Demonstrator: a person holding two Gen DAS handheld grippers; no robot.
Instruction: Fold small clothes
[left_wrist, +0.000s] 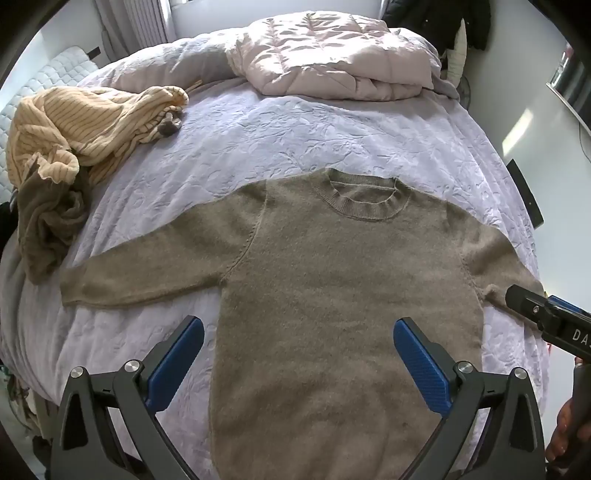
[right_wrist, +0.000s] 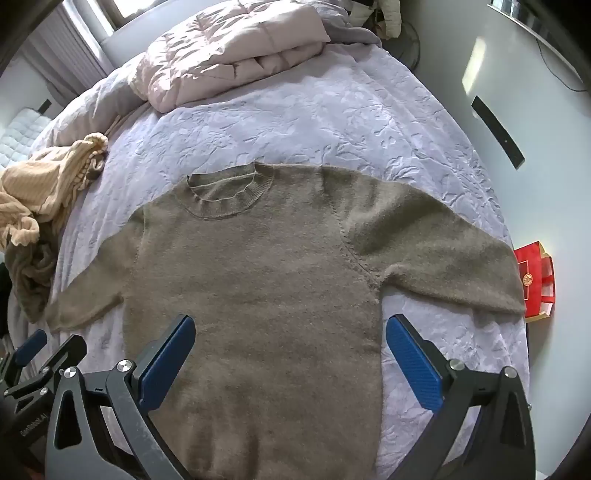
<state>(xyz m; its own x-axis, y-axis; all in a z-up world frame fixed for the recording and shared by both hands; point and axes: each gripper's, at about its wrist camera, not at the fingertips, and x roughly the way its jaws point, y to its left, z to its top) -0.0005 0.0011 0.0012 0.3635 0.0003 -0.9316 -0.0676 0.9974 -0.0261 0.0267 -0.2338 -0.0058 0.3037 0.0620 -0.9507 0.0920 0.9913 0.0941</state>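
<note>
Here the brown sweater (left_wrist: 332, 277) is laid flat, front up, on the bed (left_wrist: 258, 140), sleeves spread. The left gripper (left_wrist: 299, 354) and right gripper (right_wrist: 290, 350) are held wide apart, empty, above it. Folding is probably not begun; a sleeve likely needs pinching next.

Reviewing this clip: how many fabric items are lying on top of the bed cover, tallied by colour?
Taupe-brown knitted sweater, spread flat: 1
Cream-yellow striped garment, crumpled: 1
Olive-brown crumpled garment under it: 1
Pale pink quilted duvet, folded: 1
Total: 4
</note>
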